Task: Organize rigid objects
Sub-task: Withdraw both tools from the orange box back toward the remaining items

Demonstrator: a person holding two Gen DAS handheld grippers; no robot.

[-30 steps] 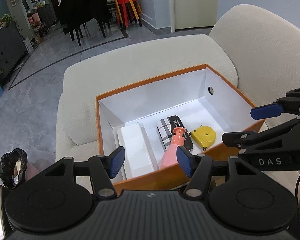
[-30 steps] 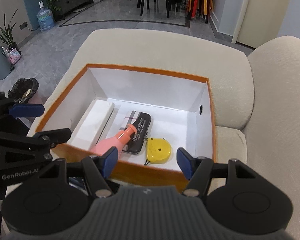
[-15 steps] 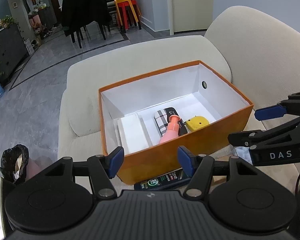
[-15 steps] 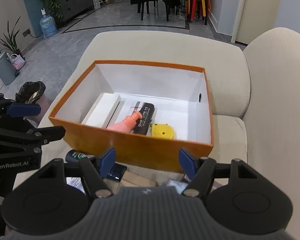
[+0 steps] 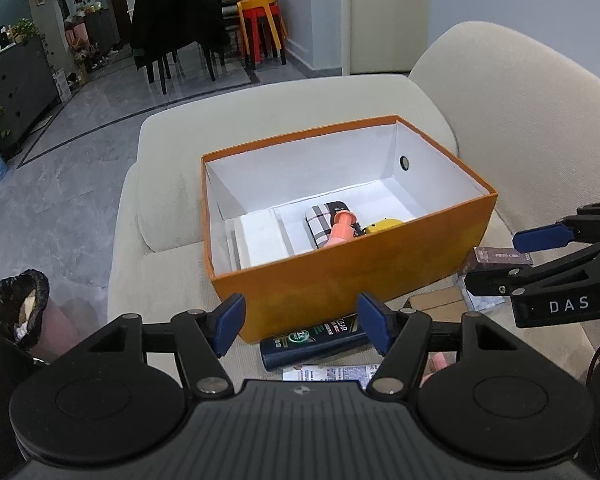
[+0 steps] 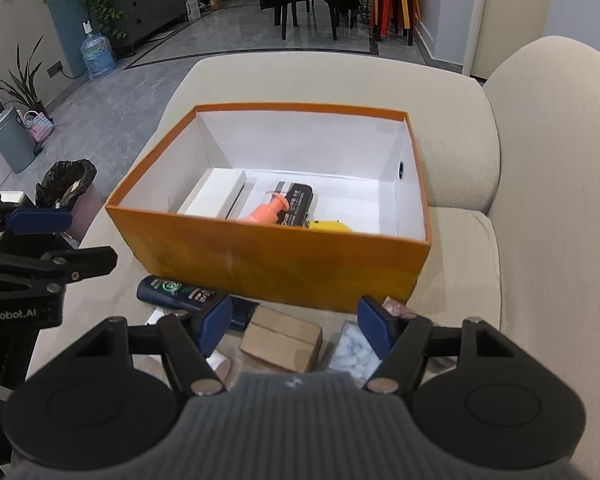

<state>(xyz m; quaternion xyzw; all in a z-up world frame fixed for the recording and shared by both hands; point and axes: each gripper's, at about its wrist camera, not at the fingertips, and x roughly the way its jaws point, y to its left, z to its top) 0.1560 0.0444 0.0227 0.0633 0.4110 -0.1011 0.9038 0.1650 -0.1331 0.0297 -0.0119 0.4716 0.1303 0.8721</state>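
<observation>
An orange box [image 5: 340,272] [image 6: 284,264] with a white inside sits on a cream sofa. In it lie a white box [image 5: 260,236] [image 6: 216,196], a plaid case [image 5: 320,224], a pink bottle [image 5: 340,232] [image 6: 266,212] and a yellow tape measure [image 5: 384,225] [image 6: 328,225]. In front of the box lie a dark bottle [image 5: 316,340] [image 6: 176,292], a small cardboard box [image 6: 280,338] and a clear packet [image 6: 354,350]. My left gripper [image 5: 300,326] is open and empty over the dark bottle. My right gripper [image 6: 294,326] is open and empty over the cardboard box.
The sofa backrest [image 5: 520,92] rises at the right. A black-lined bin [image 5: 20,308] [image 6: 64,182] stands on the floor at the left. Dining chairs and stacked stools [image 5: 260,28] stand far behind. A brown carton [image 5: 500,258] lies right of the orange box.
Both grippers have pulled back and away from the orange box. The items lying in front of the box have come into view. Both stay open.
</observation>
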